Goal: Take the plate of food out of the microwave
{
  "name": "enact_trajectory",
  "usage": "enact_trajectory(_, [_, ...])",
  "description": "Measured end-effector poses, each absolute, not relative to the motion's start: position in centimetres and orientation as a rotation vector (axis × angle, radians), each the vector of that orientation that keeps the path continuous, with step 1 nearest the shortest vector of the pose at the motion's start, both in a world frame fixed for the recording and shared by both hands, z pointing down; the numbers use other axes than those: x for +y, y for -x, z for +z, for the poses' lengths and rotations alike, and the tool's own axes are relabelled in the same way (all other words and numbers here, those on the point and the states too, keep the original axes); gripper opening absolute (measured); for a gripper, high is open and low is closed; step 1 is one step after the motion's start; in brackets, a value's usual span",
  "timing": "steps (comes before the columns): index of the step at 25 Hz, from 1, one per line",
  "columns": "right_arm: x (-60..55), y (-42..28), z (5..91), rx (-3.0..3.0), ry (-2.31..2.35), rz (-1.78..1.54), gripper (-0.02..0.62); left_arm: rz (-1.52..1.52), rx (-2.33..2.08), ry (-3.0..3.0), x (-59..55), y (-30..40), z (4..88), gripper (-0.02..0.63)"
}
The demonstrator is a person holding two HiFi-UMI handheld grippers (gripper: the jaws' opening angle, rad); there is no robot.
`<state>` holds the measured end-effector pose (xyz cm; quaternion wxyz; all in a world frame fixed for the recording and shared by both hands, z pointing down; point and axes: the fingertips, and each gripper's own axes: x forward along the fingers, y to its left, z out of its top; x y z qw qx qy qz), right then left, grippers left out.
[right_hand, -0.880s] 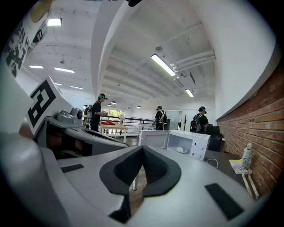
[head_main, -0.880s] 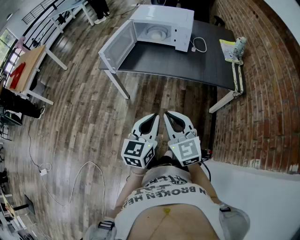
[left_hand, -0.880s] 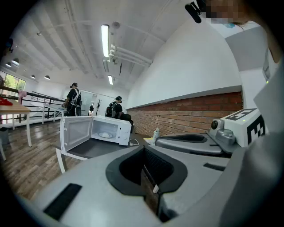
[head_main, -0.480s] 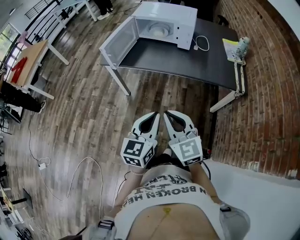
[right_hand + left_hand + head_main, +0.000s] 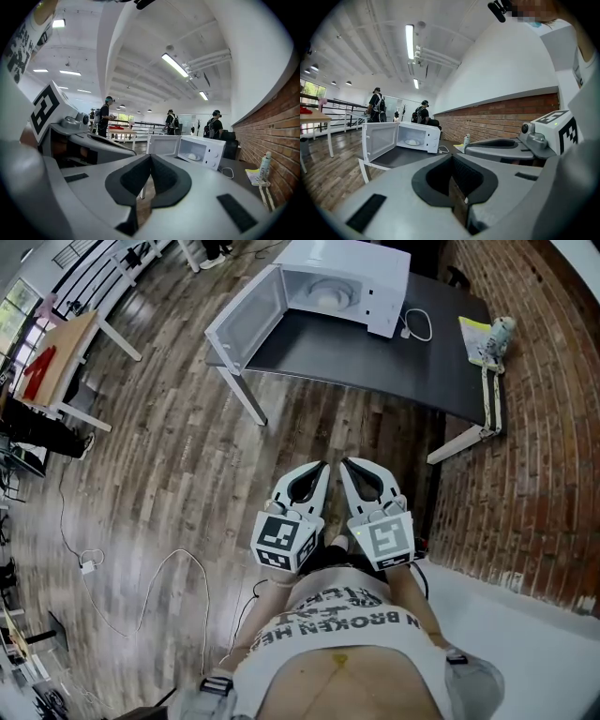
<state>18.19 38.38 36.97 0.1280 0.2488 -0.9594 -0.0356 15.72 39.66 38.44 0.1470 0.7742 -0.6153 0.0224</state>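
Head view: left gripper [image 5: 321,468] and right gripper [image 5: 349,465] were both clenched, empty, side by side at the person's waist, well apart from the microwave [image 5: 347,282] on the dark table [image 5: 375,367]. The door [image 5: 246,320] stood open and the plate [image 5: 330,298] sat inside. Likely the approach step: walk closer, part the jaws before reaching in, keep the plate level.

Left gripper view: jaws together, nothing between. Food on the plate too small to tell.

Right gripper view: jaws together, empty; pale plate inside the microwave.

Head view looks steeply down; both gripper views face the far microwave [image 5: 349,282].
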Motion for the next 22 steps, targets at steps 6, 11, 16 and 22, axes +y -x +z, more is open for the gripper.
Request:
enact_trajectory(6, [34.1,-14.6,36.8,-2.787,-0.758,-0.116,0.008,0.056,-1.711,-2.256,35.4,-12.2,39.2,0.006])
enact_trajectory(11, [30.3,-11.0,35.9,-2.779,-0.801,-0.172,0.008,0.045,-1.679,-2.311,31.3,-8.9,38.1,0.006])
enact_trajectory(16, [28.1,-7.8,35.9,-2.785,-0.822,-0.150,0.008,0.042,-1.662,-2.332,28.8,-5.9,37.6,0.006])
enact_trajectory(22, [26.7,-4.6,36.4,-2.789,-0.833,-0.138,0.008,0.022,-1.641,-2.333,27.5,-2.8,38.0,0.006])
